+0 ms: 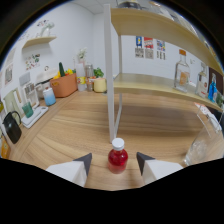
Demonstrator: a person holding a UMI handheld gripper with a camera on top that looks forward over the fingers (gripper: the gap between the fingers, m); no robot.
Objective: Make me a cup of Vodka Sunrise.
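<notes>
We record the gripper (114, 163) with fingers spread apart; a small round red bottle (118, 158), white-capped, stands between them on the wood-grain counter (75, 125), clear of both. Rightward, a glass bottle (182, 71) occupies the wooden shelf (150, 82).

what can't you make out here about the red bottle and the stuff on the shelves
- Red bottle, gripper view: stands between the open jaws of the gripper with gaps either side; any label is too small to read.
- Clear bottle on the shelf: label unreadable, too small.
- Glass beside the right jaw: partly cut off by the gripper body, contents unclear.
- Wall posters: too small to read.
</notes>
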